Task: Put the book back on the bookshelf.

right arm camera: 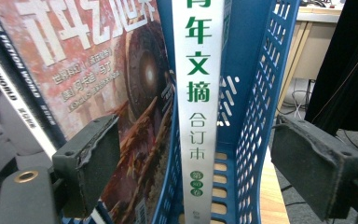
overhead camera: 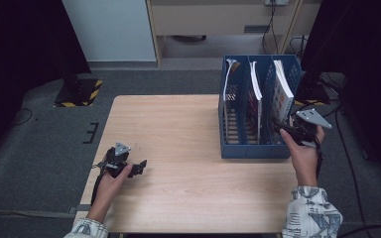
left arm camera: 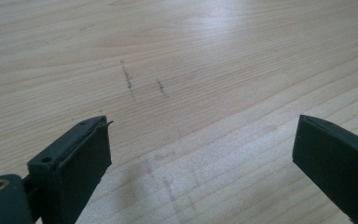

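A blue file rack [overhead camera: 250, 148] stands on the right half of the wooden table [overhead camera: 178, 129], with books upright in its compartments. My right gripper [overhead camera: 281, 129] is at the rack's front right corner. In the right gripper view it [right arm camera: 198, 140] stands open around a white book spine with green characters [right arm camera: 196, 70]; neither pad touches it. Beside that spine leans a magazine with a red cover [right arm camera: 98, 70] against the rack wall [right arm camera: 256, 93]. My left gripper [overhead camera: 140, 167] rests low at the table's left, open [left arm camera: 205, 128] over bare wood.
A black stand base with yellow-black stripes [overhead camera: 79, 91] sits on the carpet beyond the table's left corner. Cables [overhead camera: 345, 148] run along the floor to the right of the rack. Faint pencil marks [left arm camera: 128, 79] cross the wood ahead of my left gripper.
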`<act>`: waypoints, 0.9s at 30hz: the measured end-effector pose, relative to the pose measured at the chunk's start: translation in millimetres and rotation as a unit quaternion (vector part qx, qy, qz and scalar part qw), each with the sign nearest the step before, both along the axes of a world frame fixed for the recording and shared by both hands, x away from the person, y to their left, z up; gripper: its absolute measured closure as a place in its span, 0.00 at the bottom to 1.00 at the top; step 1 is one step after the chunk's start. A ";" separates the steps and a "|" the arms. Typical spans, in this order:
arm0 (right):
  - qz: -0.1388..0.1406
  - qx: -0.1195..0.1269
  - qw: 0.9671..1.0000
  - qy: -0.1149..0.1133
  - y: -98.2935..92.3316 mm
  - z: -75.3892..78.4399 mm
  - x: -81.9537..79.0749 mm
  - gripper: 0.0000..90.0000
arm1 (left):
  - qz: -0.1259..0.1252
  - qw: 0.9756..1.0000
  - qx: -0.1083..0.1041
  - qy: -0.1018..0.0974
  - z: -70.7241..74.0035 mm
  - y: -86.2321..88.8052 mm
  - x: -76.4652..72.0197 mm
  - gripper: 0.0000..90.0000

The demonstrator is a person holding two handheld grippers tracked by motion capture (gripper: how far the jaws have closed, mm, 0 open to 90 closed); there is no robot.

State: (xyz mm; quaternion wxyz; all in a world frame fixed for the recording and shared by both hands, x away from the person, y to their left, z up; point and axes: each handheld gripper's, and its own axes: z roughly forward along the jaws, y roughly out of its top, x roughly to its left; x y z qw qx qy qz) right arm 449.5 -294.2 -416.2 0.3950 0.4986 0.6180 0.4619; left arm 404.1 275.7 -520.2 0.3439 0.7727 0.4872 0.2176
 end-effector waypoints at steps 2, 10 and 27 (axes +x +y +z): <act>0.003 0.005 1.000 -0.004 0.3 0.0 -4.2 0.18 | -0.002 1.000 0.002 0.005 -2.1 -0.9 0.8 0.04; 0.001 -0.005 1.000 0.007 -0.3 -3.8 -16.0 0.15 | -0.008 1.000 0.011 0.024 -8.7 -3.0 2.4 0.04; 0.006 -0.015 0.999 0.035 6.8 -14.6 -40.7 0.14 | -0.011 0.999 0.015 0.029 -16.3 -4.9 2.7 0.02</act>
